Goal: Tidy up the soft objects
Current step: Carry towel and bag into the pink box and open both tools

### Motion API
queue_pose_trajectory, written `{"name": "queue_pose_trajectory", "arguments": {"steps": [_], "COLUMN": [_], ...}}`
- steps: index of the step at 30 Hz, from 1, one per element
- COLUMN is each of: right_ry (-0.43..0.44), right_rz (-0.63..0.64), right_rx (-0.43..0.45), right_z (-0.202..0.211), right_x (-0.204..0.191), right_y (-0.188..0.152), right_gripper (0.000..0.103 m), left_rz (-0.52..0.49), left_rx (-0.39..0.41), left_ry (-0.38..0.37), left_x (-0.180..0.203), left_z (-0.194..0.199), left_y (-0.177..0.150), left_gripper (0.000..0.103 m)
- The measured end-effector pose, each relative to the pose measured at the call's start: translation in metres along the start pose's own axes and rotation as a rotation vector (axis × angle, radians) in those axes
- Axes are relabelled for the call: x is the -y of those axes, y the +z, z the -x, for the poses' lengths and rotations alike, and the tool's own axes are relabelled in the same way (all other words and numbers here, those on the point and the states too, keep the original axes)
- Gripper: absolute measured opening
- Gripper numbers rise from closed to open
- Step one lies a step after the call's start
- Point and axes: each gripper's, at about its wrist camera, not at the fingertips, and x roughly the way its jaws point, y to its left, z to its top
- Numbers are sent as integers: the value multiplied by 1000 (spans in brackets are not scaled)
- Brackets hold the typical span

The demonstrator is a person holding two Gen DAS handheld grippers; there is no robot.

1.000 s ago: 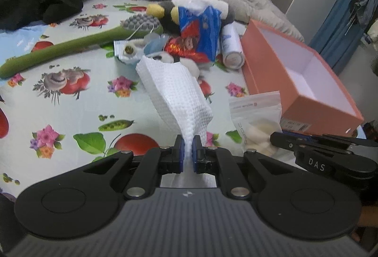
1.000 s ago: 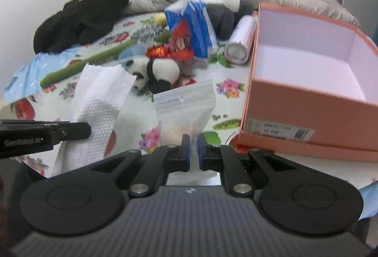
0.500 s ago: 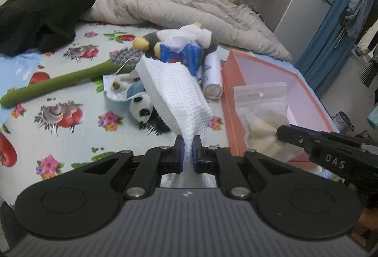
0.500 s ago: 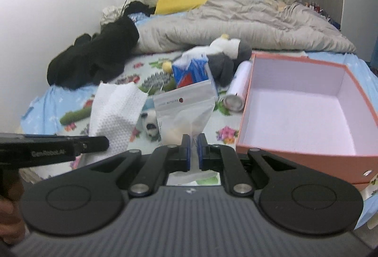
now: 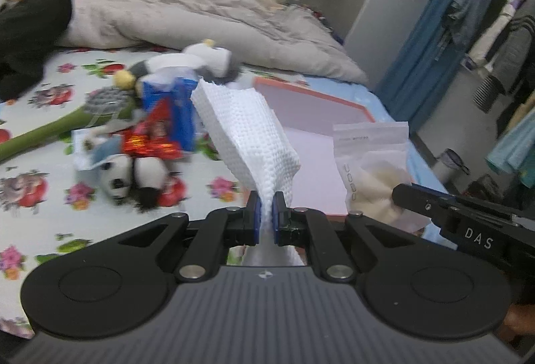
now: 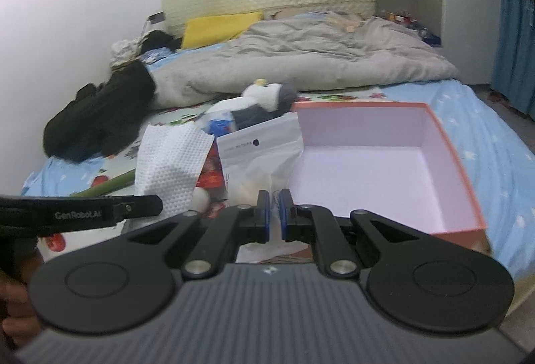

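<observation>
My left gripper point(image 5: 265, 213) is shut on a white textured cloth point(image 5: 247, 133) and holds it in the air in front of the open orange box point(image 5: 321, 116). The cloth also shows in the right wrist view point(image 6: 167, 163). My right gripper point(image 6: 274, 213) is shut on a clear zip bag of pale soft pieces point(image 6: 260, 160), held up just left of the orange box point(image 6: 384, 163). The bag also shows in the left wrist view point(image 5: 374, 170), to the right of the cloth. The box is empty inside.
On the flowered bedsheet point(image 5: 40, 183) lie a panda plush point(image 5: 133, 176), red and blue packets point(image 5: 167, 126), a penguin plush point(image 5: 200, 59) and a long green plush point(image 5: 40, 136). A grey quilt point(image 6: 301, 63) and black clothes point(image 6: 100, 116) lie behind.
Both grippers have lifted their loads off the bed and carried them up and toward the orange box. The views have tilted up to show more of the room.
</observation>
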Motion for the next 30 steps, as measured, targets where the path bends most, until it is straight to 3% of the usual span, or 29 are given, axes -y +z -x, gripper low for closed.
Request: {"name": "queue_pose_trajectory", "arguments": {"steps": [7, 14, 30], "right_ry": [-63, -60, -54], "right_rz": [-51, -76, -157], "right_rx": [-16, -45, -201], "right_z": [-3, -33, -155], "right_x": [50, 88, 159], "right_y": [3, 12, 18], "right_gripper": [10, 10, 10], "left_rz": [-37, -50, -12], "left_rx": [-41, -89, -241], "left_ry": [-54, -60, -40], "left_x": [45, 65, 69], "left_z": [-36, -94, -251], "left_y": [7, 29, 61], "left_gripper": [9, 9, 9]}}
